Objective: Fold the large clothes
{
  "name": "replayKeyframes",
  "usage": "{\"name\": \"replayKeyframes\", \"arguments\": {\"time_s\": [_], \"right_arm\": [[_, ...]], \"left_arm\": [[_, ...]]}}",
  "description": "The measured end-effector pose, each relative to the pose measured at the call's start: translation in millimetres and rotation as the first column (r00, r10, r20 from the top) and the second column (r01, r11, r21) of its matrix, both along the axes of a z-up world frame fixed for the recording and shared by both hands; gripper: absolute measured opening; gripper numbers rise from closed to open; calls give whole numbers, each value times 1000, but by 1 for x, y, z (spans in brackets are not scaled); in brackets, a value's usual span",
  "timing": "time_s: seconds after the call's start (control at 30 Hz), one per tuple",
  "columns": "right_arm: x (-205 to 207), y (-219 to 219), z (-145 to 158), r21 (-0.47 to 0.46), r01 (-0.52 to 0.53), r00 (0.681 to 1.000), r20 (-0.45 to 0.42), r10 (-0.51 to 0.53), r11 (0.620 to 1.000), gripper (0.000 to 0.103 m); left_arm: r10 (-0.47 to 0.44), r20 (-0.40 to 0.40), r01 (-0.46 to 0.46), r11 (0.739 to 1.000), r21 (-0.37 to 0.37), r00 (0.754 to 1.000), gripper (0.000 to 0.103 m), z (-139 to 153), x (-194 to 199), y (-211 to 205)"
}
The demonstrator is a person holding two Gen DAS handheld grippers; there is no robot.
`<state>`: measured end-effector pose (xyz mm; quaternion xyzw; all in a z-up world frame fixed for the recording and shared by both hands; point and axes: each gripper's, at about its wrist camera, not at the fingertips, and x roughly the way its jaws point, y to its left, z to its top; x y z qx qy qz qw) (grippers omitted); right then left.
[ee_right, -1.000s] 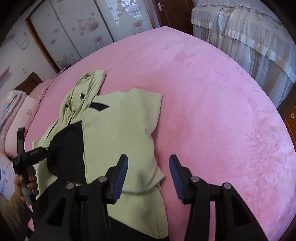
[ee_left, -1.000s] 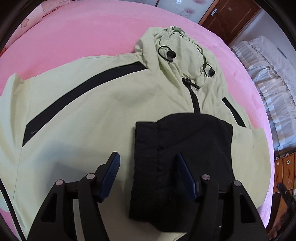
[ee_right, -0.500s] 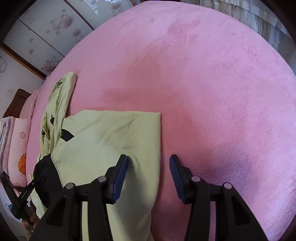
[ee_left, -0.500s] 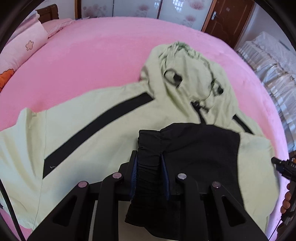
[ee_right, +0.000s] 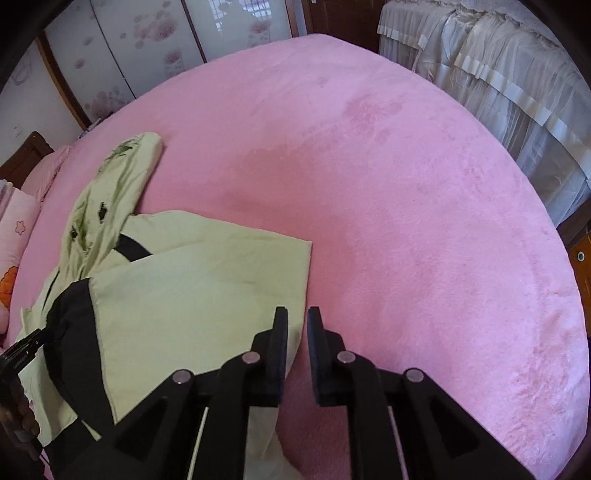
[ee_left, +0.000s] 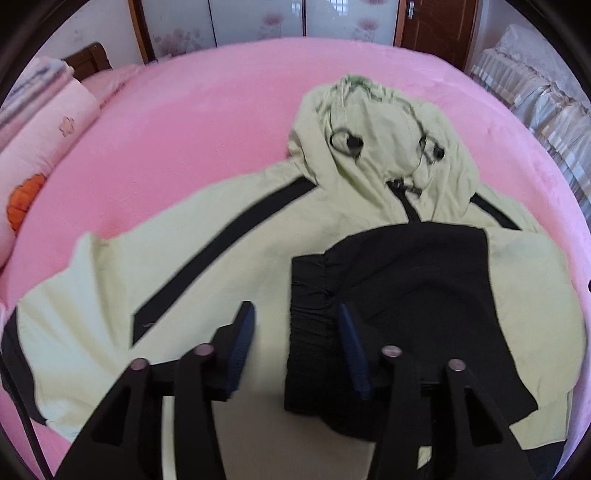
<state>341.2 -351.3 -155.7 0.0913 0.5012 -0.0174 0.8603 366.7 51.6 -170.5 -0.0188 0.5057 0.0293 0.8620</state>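
A pale green hooded jacket [ee_left: 221, 236] with black stripes lies front up on the pink bed [ee_left: 184, 110], its hood [ee_left: 373, 122] at the far end. One sleeve is folded across the chest and its black cuff [ee_left: 406, 295] lies on top. My left gripper [ee_left: 295, 325] hovers over the cuff's left edge. Its jaws are opening and the pads touch nothing. In the right wrist view the folded jacket [ee_right: 184, 295] lies at the left. My right gripper [ee_right: 297, 321] is at its right edge, jaws closing and almost together, with the fabric's edge pinched between them.
A pink pillow [ee_left: 44, 147] lies at the bed's left edge, with patterned wardrobe doors [ee_left: 258, 18] and a brown door [ee_left: 436, 26] behind. Pale frilled drapes [ee_right: 480, 74] hang to the right. Bare pink bed [ee_right: 406, 184] stretches right of the jacket. A hand [ee_right: 22, 421] shows at the left edge.
My left gripper closed on the black cuff, then opened again and rose. My right gripper slid to the folded jacket's right edge and its jaws came nearly together there.
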Motion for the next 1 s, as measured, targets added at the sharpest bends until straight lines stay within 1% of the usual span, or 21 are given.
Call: {"name": "replayKeyframes", "arguments": {"time_s": [0.03, 0.1, 0.2, 0.27, 0.3, 0.33, 0.43, 0.5, 0.57, 0.67, 0.7, 0.73, 0.77, 0.8, 0.9, 0.97, 1.0], "right_arm": [[-11, 7, 7, 0, -25, 999, 28, 25, 1000, 10], [-29, 27, 16, -10, -65, 996, 55, 66, 998, 10], [-52, 67, 18, -19, -130, 987, 94, 131, 991, 10], [-61, 96, 14, -12, -171, 980, 104, 171, 985, 10], [-65, 111, 10, -10, -196, 974, 111, 196, 981, 10], [-68, 122, 5, -12, -211, 971, 114, 211, 977, 10], [-69, 145, -21, -13, -230, 970, 79, 230, 973, 10], [-65, 143, -40, -26, -203, 978, 37, 204, 979, 10], [-65, 127, -52, -67, -150, 988, 12, 151, 986, 8], [-68, 84, -58, -151, -48, 999, 11, 51, 987, 5], [-70, 69, -57, -155, -18, 1000, 13, 20, 988, 0], [-73, 53, -57, -119, 1, 1000, 17, 1, 993, 0], [-76, 41, -56, -76, 18, 1000, 16, -17, 997, 0], [-79, 34, -56, -52, 31, 999, 18, -30, 998, 0], [-88, 31, -49, -58, 57, 998, 33, -55, 997, 0], [-94, 36, -44, -64, 87, 996, 31, -85, 994, 0], [-99, 38, -41, -51, 101, 995, 31, -100, 994, 3]], "left_arm": [[-2, 28, 3, 1000, -16, 1000, 56, 9, -8, -1], [-17, 61, 20, 998, -55, 998, 56, 22, -20, -6], [-33, 72, 41, 994, -103, 997, 57, 28, -34, -26], [-43, 71, 52, 990, -131, 997, 59, 23, -42, -42], [-48, 70, 56, 990, -131, 996, 64, 19, -45, -51], [-50, 68, 58, 990, -128, 996, 65, 15, -48, -59], [-43, 43, 48, 991, -124, 998, 66, -7, -53, -77], [-21, 15, 22, 994, -103, 1000, 66, -24, -51, -81], [-19, -20, 18, 996, -88, 1000, 66, -41, -49, -82], [-46, 8, 47, 998, -51, 999, 70, -44, -53, -86], [-54, 10, 54, 998, -37, 999, 74, -44, -54, -87], [-60, 10, 60, 998, -33, 998, 76, -45, -54, -88], [-66, 8, 66, 997, -37, 998, 81, -46, -54, -89], [-71, 6, 71, 997, -41, 997, 84, -47, -54, -91], [-75, 3, 75, 997, -27, 997, 91, -47, -55, -96], [-63, -5, 63, 998, -26, 998, 92, -46, -55, -95], [-57, -13, 56, 998, -30, 998, 92, -45, -57, -95]]}}
